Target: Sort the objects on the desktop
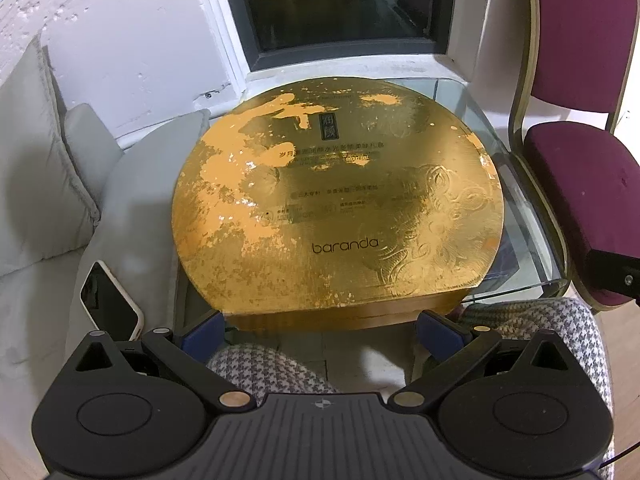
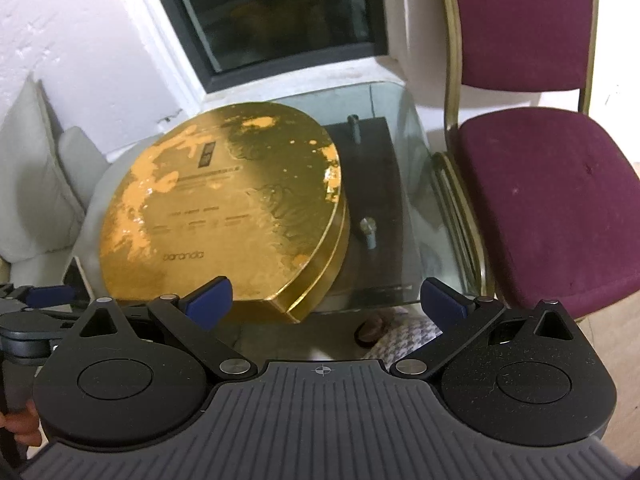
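Observation:
A large round gold box (image 1: 336, 200) marked "baranda", its lid worn in orange patches, lies on a small glass table (image 1: 476, 120). My left gripper (image 1: 320, 330) is open just short of the box's near edge, nothing between its blue fingers. In the right wrist view the same gold box (image 2: 224, 208) covers the left part of the glass table (image 2: 404, 128). My right gripper (image 2: 326, 306) is open at the table's near edge, its left finger over the box's front corner. The left gripper's blue finger (image 2: 50, 295) shows at the far left.
A phone in a white case (image 1: 110, 300) lies left of the box on the grey sofa arm. Grey cushions (image 1: 36, 176) sit at the left. A maroon chair (image 2: 552, 192) stands right of the table. A person's houndstooth-clad legs (image 1: 272, 372) are below the grippers. A window is behind.

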Motion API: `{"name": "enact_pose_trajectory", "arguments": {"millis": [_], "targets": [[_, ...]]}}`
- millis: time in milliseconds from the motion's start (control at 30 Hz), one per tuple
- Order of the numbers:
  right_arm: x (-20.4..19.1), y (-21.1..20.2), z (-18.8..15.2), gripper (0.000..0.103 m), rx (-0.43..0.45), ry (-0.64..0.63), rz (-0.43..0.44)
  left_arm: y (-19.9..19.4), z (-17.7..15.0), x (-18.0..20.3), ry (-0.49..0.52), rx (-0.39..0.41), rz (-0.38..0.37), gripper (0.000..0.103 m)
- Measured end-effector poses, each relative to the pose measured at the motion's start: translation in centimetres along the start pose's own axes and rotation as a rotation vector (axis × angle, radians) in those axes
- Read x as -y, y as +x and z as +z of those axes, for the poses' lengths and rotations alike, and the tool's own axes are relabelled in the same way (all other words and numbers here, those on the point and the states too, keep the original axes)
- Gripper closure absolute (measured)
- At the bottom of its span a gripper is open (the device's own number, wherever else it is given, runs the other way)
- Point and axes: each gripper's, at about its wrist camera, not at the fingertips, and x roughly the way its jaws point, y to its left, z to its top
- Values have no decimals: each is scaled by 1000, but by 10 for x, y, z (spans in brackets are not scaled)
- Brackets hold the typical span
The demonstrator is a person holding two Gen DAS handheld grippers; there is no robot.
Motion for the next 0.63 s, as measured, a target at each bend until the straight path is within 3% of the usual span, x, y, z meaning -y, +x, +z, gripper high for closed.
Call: {"name": "enact_pose_trajectory", "arguments": {"millis": [633], "targets": [[-6, 21, 8, 0, 23, -12, 11, 27, 15, -6, -9, 0, -4, 1]]}}
